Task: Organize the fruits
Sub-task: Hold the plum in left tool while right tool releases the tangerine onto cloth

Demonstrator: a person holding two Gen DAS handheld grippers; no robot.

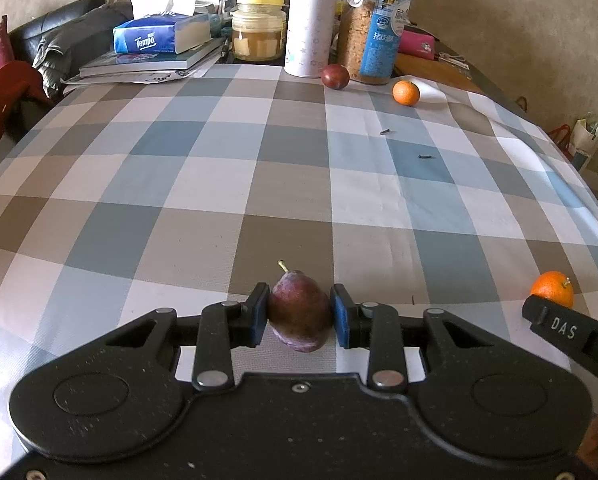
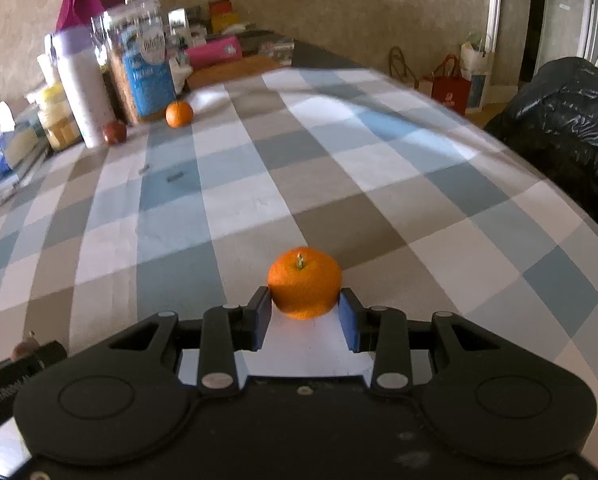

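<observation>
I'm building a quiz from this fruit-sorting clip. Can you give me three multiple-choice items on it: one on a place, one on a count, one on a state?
1. Where is the far orange?
A. beside the labelled jar
B. on the tissue pack
C. in a bowl

2. How many oranges show on the cloth in the left wrist view?
A. one
B. two
C. four

3. What is the left gripper doing?
A. standing open over bare cloth
B. clamped on a plum
C. holding a jar lid

Answers:
1 A: it lies on the cloth just right of the jar.
2 B: the far one, and the near orange at the right gripper.
3 B: both blue pads press the plum's sides.
</observation>
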